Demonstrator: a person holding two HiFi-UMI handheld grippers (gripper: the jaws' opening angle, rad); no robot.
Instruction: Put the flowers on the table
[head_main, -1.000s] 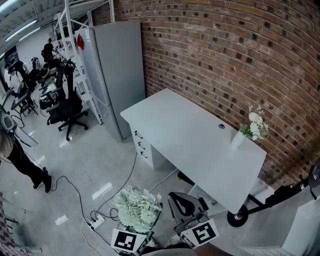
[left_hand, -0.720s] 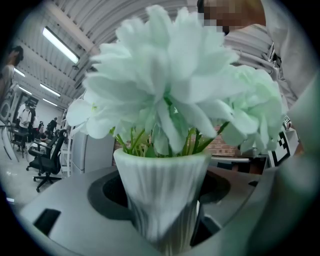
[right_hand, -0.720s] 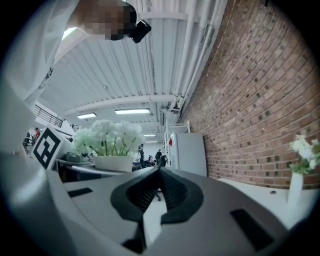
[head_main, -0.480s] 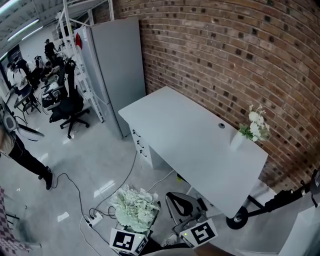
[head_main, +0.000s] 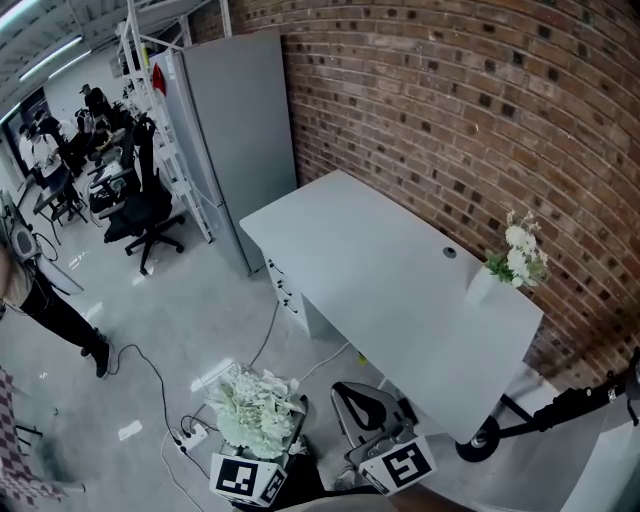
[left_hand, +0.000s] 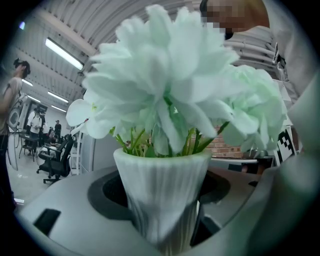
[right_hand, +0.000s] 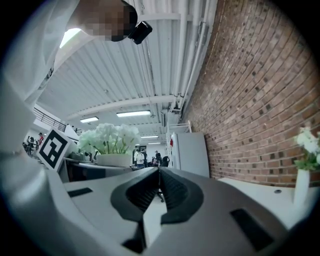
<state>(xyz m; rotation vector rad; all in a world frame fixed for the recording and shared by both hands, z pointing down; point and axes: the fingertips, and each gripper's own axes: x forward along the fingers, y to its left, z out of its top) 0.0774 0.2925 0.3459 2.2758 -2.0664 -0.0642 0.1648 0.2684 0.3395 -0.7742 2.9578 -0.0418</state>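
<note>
In the head view, the big white flowers (head_main: 255, 408) are low in the middle of the frame, above the floor and not on the desk (head_main: 380, 290). The left tool (head_main: 262, 462) holds them up from below. The right tool (head_main: 362, 408) is just to the right of them. A small vase of flowers (head_main: 508, 268) stands on the desk at the far right, near the brick wall (head_main: 480, 120). In the left gripper view, the left tool pinches the white vase (left_hand: 162, 192) in the middle, and the flowers fill the top. In the right gripper view, the right tool (right_hand: 159, 187) is pressed together with nothing in it. The flowers show at the left and the small vase of flowers at the right edge.
</note>
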